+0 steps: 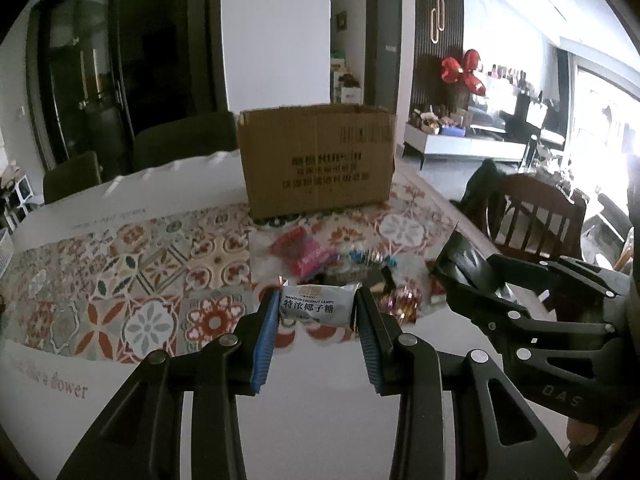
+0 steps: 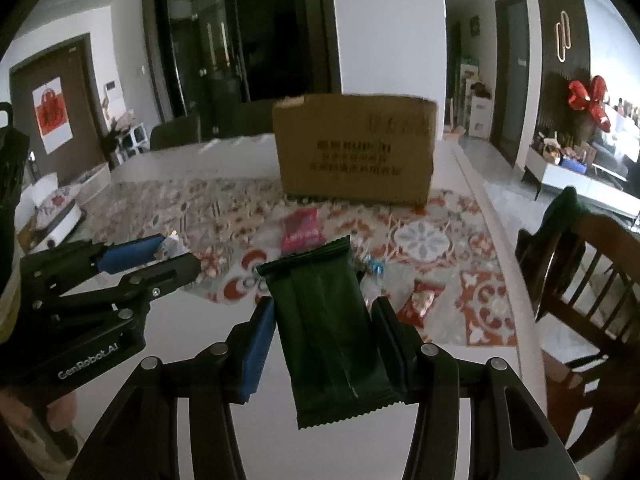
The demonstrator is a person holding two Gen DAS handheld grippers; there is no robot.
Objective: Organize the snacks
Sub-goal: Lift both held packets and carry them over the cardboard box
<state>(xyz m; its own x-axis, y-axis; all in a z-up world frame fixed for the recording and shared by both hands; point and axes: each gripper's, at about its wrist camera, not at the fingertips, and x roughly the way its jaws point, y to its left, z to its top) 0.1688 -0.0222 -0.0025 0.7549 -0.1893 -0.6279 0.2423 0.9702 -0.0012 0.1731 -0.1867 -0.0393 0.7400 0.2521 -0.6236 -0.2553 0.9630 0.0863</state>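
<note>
Candy (image 1: 314, 305), white wrapper, clamped between the blue pads (image 1: 265, 344) of the left hand-held gripper (image 1: 316, 312), jaws closed partway onto its two ends, raised above the surface (image 1: 132, 364). Green pack (image 2: 334, 334) gripped lengthwise by the right hand-held gripper (image 2: 325, 344), pads pressed on both long edges, likewise lifted. Just beyond both grippers: loose snacks (image 1: 362, 270) on the patterned mat (image 1: 132, 280), among them a pink pack (image 1: 306, 254) and a foil sweet (image 1: 402, 300). Farther ahead, past the snacks: cardboard box (image 1: 318, 158), upright on the mat. Right hand-held gripper visible to the right of the left one, near but apart. Wooden chair (image 2: 580, 284) off to the right of the surface.
</note>
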